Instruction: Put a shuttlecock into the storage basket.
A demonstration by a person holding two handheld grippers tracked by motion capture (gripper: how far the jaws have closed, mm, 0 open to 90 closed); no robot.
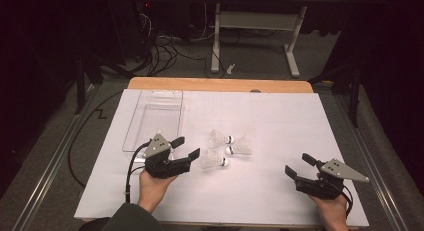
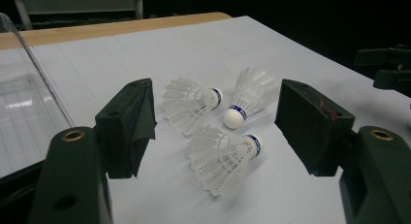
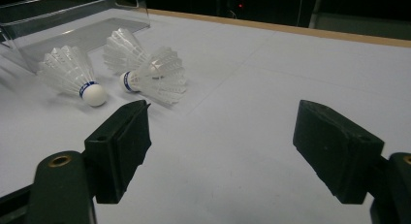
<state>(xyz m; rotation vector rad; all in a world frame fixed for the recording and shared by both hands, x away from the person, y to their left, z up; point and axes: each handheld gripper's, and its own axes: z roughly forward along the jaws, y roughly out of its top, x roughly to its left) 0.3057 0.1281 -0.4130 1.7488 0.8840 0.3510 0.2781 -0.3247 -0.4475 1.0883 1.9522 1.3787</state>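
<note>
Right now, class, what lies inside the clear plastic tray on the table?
The clear tray holds nothing visible; its ribbed floor shows through. The left gripper covers its near corner.

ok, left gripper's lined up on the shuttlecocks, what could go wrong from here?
1. The three shuttlecocks lie close together; the left gripper, jaws open, faces the nearest shuttlecock, and closing could knock or catch the two behind.
2. Feather skirts look fragile; a squeeze across the skirt rather than the cork may crush them.
3. The clear tray sits right beside the left gripper, so a sideways swing could bump its wall.
</note>
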